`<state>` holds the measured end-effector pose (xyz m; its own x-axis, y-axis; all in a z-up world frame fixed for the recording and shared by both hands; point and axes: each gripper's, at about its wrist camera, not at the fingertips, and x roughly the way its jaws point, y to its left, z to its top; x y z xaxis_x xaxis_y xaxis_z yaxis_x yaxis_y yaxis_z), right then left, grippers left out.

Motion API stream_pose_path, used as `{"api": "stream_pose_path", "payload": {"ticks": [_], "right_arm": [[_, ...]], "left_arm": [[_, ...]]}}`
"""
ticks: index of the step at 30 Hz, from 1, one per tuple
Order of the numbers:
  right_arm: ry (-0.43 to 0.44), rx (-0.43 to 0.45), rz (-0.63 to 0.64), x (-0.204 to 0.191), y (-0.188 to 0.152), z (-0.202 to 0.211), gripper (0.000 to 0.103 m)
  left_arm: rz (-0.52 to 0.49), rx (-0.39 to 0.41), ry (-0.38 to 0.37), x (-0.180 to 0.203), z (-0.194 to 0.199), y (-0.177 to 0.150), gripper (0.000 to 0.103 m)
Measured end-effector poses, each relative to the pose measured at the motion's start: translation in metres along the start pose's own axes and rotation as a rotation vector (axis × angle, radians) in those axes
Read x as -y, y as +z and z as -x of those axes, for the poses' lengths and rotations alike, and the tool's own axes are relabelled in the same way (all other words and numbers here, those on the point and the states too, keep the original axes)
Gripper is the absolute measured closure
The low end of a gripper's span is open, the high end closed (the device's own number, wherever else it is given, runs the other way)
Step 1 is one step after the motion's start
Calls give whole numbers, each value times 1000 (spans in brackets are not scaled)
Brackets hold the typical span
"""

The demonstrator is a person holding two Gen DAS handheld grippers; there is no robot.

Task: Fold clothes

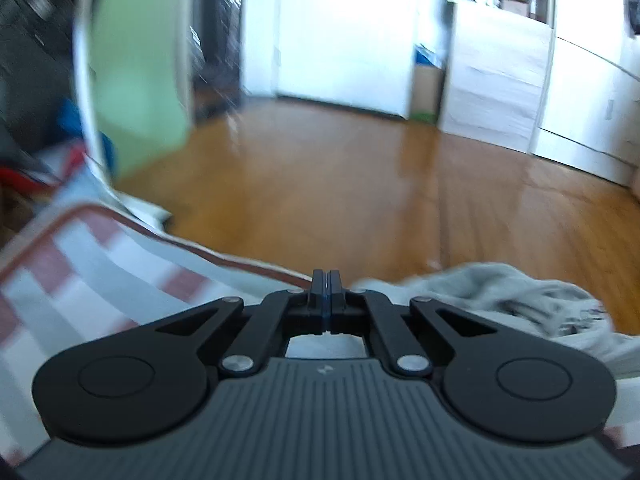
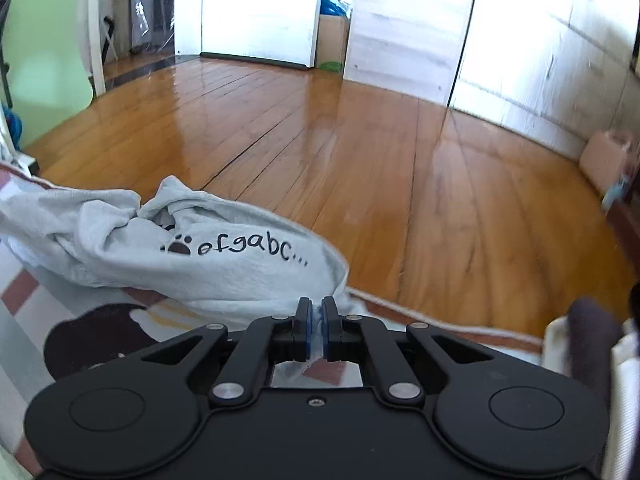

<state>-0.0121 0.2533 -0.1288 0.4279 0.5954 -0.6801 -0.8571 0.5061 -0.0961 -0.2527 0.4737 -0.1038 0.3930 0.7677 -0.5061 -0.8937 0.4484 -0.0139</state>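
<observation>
Cloth of the bunched grey shirt (image 2: 224, 256) at lower left could slip, since right tongs (image 2: 317, 307) pinch only its thin edge while left tongs (image 1: 326, 280) sit closed, seemingly empty.

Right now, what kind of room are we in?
Probably a room in someone's home: a shiny wooden floor, white cupboards along the wall, and a striped blanket with a crumpled grey shirt on it.
</observation>
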Motion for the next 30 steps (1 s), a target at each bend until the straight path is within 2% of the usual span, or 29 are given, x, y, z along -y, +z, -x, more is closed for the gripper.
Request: {"api": "stream_pose_path", "payload": {"ticks": [3,6,7,8,9,10,11,12,15,16,17,18,21,24,26,30], "right_arm": [[-31,6,30,-2,1,2,98],[-62,12,60,-4,3,4,98],[-73,14,69,-5,3,5,98],[-83,16,79,-6,4,5,98],[-94,18,89,-6,4,6,98],[-104,21,99,-7,5,7,98],[-114,22,107,-7,5,7,98],[-121,16,101,-6,4,4,98],[-130,-9,63,0,3,-7,98],[-131,-15,55,1,3,-10,98],[-131,-17,56,1,4,-12,98],[-130,-17,61,0,4,-12,98],[-121,-18,78,-2,5,-14,98],[-67,-45,111,-7,2,-14,98],[-31,-56,113,-9,-1,-13,98],[-28,-71,132,-7,-4,-15,98]], "left_arm": [[96,-84,-60,-14,-15,-1,101],[194,-257,-173,-23,-40,-13,94],[223,-323,-187,-24,-49,-19,85],[251,-391,-170,-25,-58,-24,59],[278,-459,-152,-26,-68,-30,42],[306,-510,-135,-27,-74,-36,33],[337,-541,-118,-28,-79,-43,34],[352,-559,-118,-28,-83,-48,33],[309,-572,-105,-21,-96,-53,31],[293,-576,-96,-19,-100,-55,24],[276,-580,-87,-16,-104,-56,13],[259,-593,-73,-13,-110,-58,9],[266,-624,-30,-13,-127,-65,9],[336,-643,-40,-15,-136,-70,11],[337,-627,-54,-12,-139,-70,11],[308,-578,-48,1,-142,-72,8]]}}
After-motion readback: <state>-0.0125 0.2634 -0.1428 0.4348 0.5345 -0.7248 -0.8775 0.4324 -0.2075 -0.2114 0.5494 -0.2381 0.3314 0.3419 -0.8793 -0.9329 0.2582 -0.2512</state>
